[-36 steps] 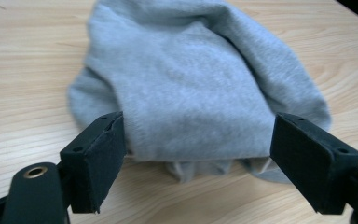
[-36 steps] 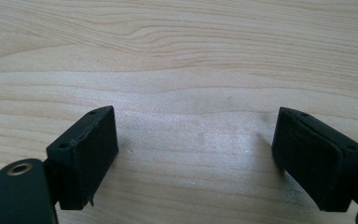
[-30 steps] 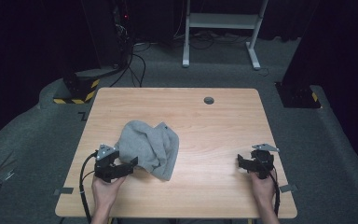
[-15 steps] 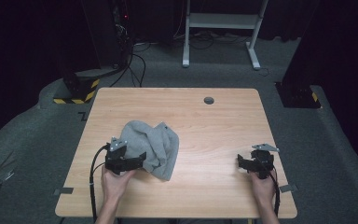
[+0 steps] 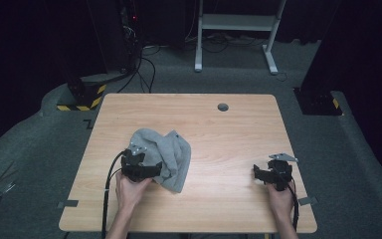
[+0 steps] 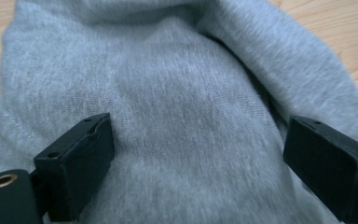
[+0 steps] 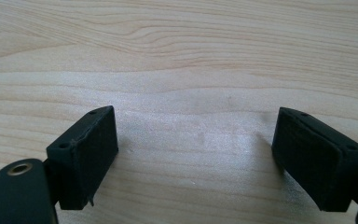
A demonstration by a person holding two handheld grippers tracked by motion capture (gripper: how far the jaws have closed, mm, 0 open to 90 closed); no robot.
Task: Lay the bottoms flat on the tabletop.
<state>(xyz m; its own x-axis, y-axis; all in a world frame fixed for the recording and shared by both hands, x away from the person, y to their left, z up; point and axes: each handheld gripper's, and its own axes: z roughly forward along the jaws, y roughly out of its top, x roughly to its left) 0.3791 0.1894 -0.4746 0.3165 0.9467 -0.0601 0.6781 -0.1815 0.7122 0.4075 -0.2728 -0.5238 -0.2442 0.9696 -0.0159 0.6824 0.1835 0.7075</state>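
Cloth [image 5: 161, 157], grey and rumpled, lay left of centre on the bench [image 5: 229, 129], not yet gripped. Left hand-held gripper [image 6: 198, 154] hovered over it, jaws apart; right hand-held gripper [image 5: 258, 173] waited well apart, also spread, near the bench's right edge.

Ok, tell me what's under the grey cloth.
The grey cloth lies bunched on the wooden table, whose bare wood shows all around it. The folds cover whatever else might lie beneath. The left gripper is open over it, fingers spread.
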